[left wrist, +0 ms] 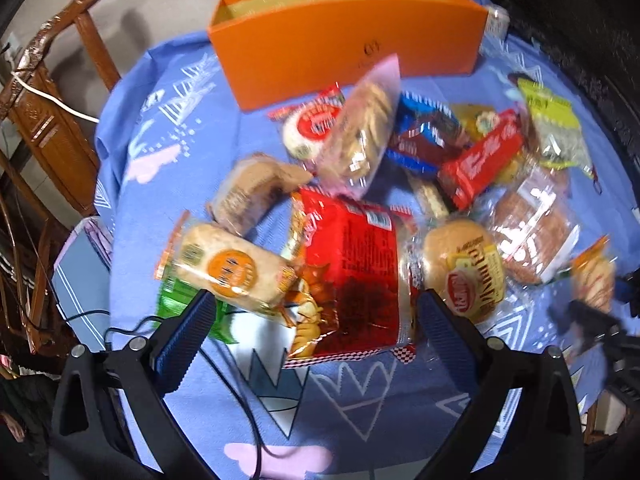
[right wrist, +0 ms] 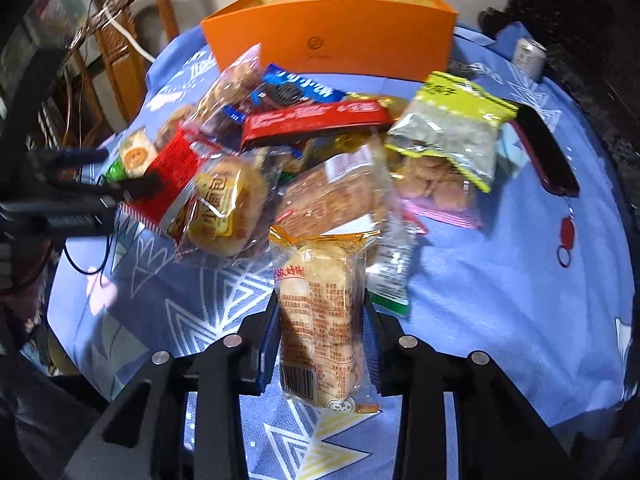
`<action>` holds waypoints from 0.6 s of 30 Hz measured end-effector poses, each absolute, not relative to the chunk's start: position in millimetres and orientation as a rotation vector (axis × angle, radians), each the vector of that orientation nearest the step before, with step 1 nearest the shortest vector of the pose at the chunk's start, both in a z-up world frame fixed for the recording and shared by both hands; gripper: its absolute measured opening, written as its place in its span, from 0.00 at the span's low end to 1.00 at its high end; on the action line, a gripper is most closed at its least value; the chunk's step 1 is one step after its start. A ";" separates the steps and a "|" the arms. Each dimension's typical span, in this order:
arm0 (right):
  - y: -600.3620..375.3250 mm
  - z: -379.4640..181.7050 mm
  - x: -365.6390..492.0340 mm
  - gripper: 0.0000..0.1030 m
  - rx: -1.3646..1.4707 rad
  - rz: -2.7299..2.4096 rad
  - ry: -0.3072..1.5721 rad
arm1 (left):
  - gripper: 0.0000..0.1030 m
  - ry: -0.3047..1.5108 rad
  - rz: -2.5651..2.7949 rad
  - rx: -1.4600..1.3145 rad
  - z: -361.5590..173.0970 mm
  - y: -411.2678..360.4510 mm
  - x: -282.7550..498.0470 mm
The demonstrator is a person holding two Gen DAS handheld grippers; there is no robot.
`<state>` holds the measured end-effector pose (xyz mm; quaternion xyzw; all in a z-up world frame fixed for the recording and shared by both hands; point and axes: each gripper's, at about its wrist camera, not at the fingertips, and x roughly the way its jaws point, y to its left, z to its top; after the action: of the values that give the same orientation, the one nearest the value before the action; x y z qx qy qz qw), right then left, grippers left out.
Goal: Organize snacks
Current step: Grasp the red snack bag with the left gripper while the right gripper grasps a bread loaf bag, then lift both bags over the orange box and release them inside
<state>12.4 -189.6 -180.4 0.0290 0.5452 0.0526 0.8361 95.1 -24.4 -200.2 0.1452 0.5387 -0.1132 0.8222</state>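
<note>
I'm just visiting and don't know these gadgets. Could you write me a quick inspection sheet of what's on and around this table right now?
Surface: blue patterned cloth covering the table.
Job's things: open orange box at the far side; heap of wrapped snacks in front of it, including a red bag, a bun pack and a yellow-green seed bag.
Clutter: a can and a dark red flat object at the right.
Grippers: left hand-held gripper open above the red bag; right hand-held gripper shut on a bread packet.
Cables: black cable across the cloth; white cable on the chair.
Surroundings: carved wooden chair, pale wall.
</note>
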 end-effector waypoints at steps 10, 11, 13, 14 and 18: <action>-191.6 -172.8 11.1 0.36 0.075 0.078 1.126 | 0.78 1.191 -0.325 0.353 -238.6 -43.1 104.6; -191.7 -171.9 11.4 0.36 0.078 0.079 1.123 | 0.66 1.214 -0.367 0.328 -240.1 -43.6 104.8; -192.5 -170.1 13.6 0.36 0.082 0.076 1.117 | 0.57 1.220 -0.393 0.279 -239.8 -39.9 106.5; -193.6 -169.1 15.1 0.36 0.086 0.074 1.113 | 0.55 1.219 -0.401 0.273 -239.3 -39.1 106.7; -196.8 -163.2 20.5 0.36 0.104 0.071 1.095 | 0.51 1.197 -0.432 0.255 -228.6 -36.7 103.8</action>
<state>20.5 -196.8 -163.2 0.0492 0.5203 0.0337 0.8519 103.8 -36.7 -228.6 0.1186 0.5574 -0.2011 0.7967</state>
